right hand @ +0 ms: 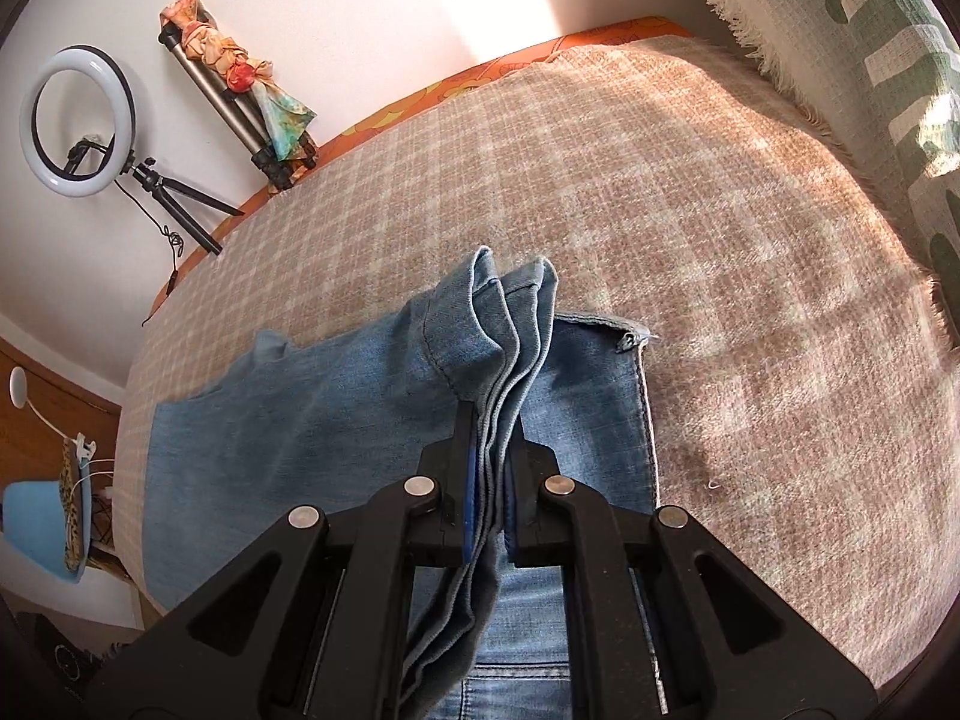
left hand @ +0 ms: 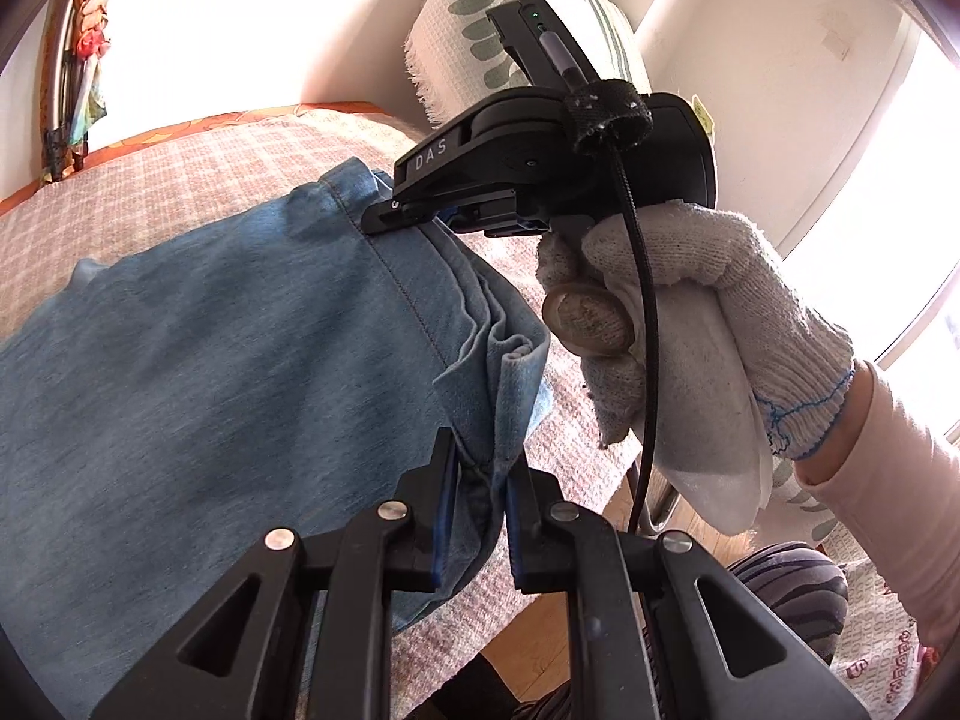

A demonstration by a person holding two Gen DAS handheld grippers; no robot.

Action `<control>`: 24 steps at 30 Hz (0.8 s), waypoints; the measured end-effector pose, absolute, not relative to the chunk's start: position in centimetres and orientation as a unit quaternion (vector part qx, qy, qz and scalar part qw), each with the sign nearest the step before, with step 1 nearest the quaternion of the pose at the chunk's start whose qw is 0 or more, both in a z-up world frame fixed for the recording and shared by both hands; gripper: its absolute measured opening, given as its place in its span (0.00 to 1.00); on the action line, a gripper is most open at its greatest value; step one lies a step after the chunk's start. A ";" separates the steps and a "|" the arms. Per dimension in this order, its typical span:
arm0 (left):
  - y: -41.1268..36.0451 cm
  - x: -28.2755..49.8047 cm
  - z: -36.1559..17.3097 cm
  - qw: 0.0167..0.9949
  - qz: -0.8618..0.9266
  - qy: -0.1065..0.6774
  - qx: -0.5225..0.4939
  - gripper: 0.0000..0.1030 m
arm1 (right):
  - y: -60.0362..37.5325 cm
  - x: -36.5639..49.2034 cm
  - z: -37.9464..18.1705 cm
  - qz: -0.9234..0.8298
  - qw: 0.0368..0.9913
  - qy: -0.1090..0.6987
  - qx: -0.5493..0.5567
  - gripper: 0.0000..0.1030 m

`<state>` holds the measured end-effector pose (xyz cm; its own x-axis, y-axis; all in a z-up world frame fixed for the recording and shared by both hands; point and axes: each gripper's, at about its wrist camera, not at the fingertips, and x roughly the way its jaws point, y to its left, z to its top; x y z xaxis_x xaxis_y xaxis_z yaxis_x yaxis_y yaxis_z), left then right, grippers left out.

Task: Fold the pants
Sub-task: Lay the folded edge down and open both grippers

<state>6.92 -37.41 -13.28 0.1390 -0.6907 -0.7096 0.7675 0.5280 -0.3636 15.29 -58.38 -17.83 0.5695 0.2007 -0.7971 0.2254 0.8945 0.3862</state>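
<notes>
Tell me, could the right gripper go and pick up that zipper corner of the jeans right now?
Probably not yet: the right gripper is shut on the bunched jeans hem, so it must release before reaching the zipper corner.

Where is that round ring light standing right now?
The ring light shows only in the right wrist view, far upper left, on a small black tripod against the white wall, just left of a folded tripod draped with colourful cloth, beyond the checked blanket.
</notes>
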 end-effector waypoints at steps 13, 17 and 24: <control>-34.6 5.5 -14.1 0.765 -0.447 0.454 0.092 0.16 | -57.0 14.1 -15.6 -0.042 0.873 0.457 0.162 0.13; -34.0 5.6 -15.0 0.759 -0.443 0.469 0.091 0.16 | -54.9 12.2 -13.5 -0.012 0.888 0.438 0.136 0.26; -34.2 5.3 -15.8 0.753 -0.445 0.477 0.089 0.16 | -49.9 13.0 -14.1 0.095 0.867 0.472 0.129 0.31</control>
<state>5.29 -34.24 -15.78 0.1487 -0.5852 -0.7971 0.7548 0.5880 -0.2909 13.04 -49.88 -14.07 0.5361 0.2870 -0.7939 -0.0431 0.9485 0.3139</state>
